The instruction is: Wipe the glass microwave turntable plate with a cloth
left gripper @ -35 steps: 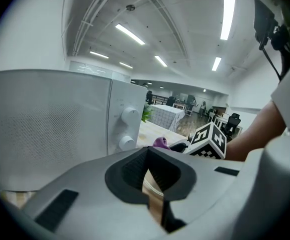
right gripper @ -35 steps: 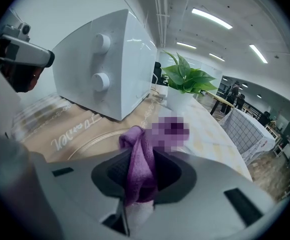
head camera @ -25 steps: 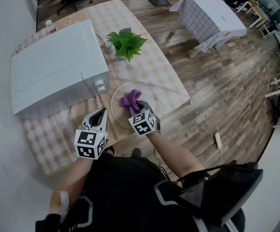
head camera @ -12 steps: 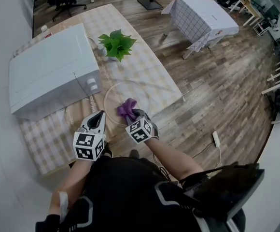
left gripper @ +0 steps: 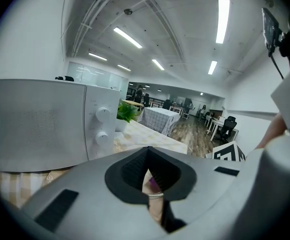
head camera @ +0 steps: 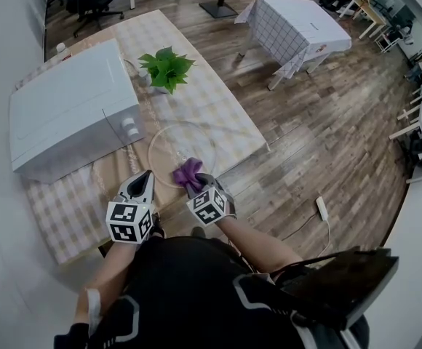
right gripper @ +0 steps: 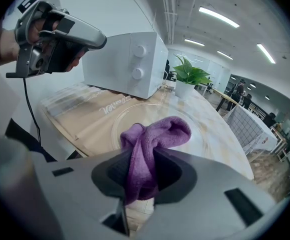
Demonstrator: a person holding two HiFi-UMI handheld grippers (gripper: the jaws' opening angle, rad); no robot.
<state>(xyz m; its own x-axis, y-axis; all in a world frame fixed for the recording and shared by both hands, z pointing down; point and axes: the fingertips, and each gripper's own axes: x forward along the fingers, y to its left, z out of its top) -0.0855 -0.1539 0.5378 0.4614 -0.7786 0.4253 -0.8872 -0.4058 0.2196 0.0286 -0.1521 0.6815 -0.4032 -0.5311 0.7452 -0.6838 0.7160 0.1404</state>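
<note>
Right gripper (head camera: pixel 195 184) had its jaws pinched on a bunched purple cloth (head camera: pixel 187 171); left gripper (head camera: pixel 140 184) had its jaws pressed together on nothing, held off the table beside the plate; glass turntable plate (head camera: pixel 178 140) lay flat on the checked table cover (head camera: pixel 218 115), just in front of the white microwave (head camera: pixel 65 107), with the cloth at its near rim; cloth-to-glass contact could not be told. Risks, as judged: plate was unsteadied, so a firm stroke could skate it over the cover toward the table's near edge; only a narrow fold sat in the jaws, so drag could pull the cloth free; a low pass might put a hard jaw tip on glass. Materials: plate clear, smooth, circular, with a faint raised ring; cloth (right gripper: pixel 152 144) soft, napped, rolled into a thick lobe; cover glossy and slick-looking; microwave boxy, matte, two round knobs; a leafy potted plant (head camera: pixel 165 67) stood beyond, well clear.
</note>
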